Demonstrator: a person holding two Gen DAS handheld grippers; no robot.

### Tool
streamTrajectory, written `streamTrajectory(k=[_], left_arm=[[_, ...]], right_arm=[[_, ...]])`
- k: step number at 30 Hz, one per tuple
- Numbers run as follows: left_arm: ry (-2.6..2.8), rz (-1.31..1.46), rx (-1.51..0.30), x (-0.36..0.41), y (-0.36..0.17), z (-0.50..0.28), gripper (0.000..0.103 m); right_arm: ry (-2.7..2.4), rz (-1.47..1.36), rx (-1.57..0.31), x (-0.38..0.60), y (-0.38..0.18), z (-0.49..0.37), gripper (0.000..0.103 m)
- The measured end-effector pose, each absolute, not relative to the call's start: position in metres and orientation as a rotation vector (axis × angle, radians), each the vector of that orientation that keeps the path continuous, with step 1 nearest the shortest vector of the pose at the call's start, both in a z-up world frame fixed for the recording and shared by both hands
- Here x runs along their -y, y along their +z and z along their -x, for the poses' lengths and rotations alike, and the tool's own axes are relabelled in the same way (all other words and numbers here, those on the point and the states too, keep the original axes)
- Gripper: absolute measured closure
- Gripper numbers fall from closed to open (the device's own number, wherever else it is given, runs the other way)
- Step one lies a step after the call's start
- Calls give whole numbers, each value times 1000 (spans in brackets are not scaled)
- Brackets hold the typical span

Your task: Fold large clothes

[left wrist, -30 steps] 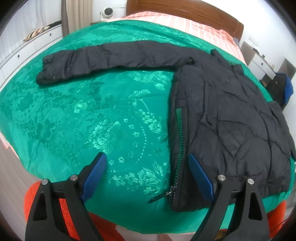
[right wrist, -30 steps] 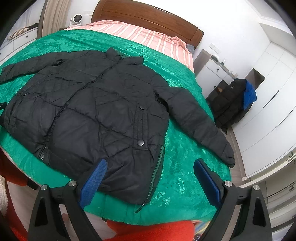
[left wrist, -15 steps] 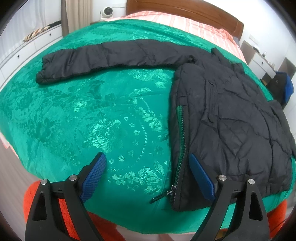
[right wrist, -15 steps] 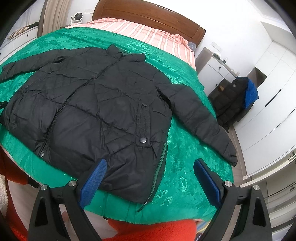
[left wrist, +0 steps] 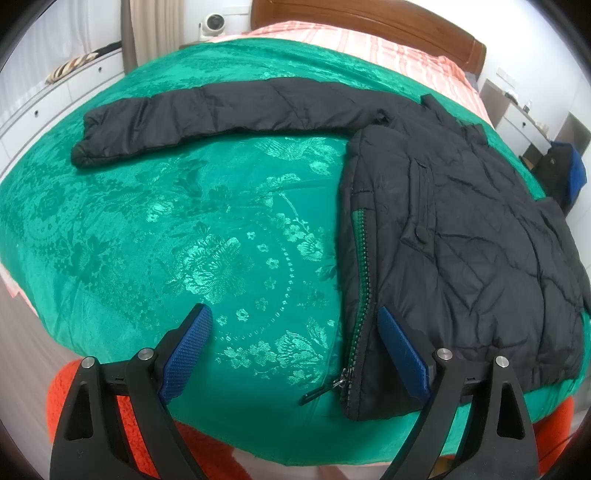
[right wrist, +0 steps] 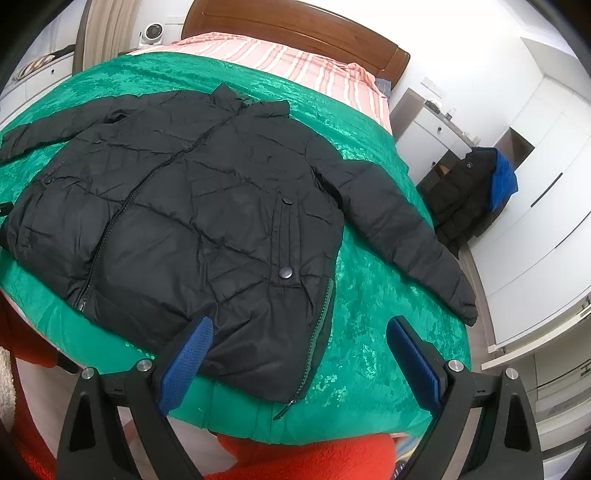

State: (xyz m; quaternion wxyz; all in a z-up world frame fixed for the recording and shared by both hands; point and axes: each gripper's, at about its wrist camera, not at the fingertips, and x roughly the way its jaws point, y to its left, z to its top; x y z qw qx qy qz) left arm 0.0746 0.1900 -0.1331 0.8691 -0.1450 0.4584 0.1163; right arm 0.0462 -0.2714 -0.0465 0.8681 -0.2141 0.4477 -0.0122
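Note:
A black quilted puffer jacket [right wrist: 192, 206] lies face up and zipped on the green bedspread [right wrist: 369, 325], collar toward the headboard, both sleeves spread out. In the left wrist view its body [left wrist: 461, 240] is at right and its left sleeve [left wrist: 207, 114] stretches across the far side. My left gripper [left wrist: 295, 343] is open and empty, above the bed's near edge beside the jacket's lower left corner. My right gripper [right wrist: 299, 354] is open and empty, just short of the jacket's lower right hem corner. The right sleeve [right wrist: 406, 236] angles toward the bed's right edge.
A wooden headboard [right wrist: 295, 26] and striped pink sheet [right wrist: 295, 62] lie at the far end. White drawers [right wrist: 428, 129], a dark coat with blue lining [right wrist: 476, 188] and white wardrobes [right wrist: 546, 184] stand at right. Orange fabric [right wrist: 303, 458] is below the grippers.
The right wrist view has shifted a little, so the jacket sits slightly lower and closer in frame. The left view is nearly unchanged. Both grippers stay open.

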Motion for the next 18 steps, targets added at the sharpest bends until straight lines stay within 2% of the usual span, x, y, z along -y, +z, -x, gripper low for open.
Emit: streamTrajectory(k=[18], left_arm=[[242,297,-966,-188,-136,-75,10]], right_arm=[[-20,438,-949,271,-51,-47,9]])
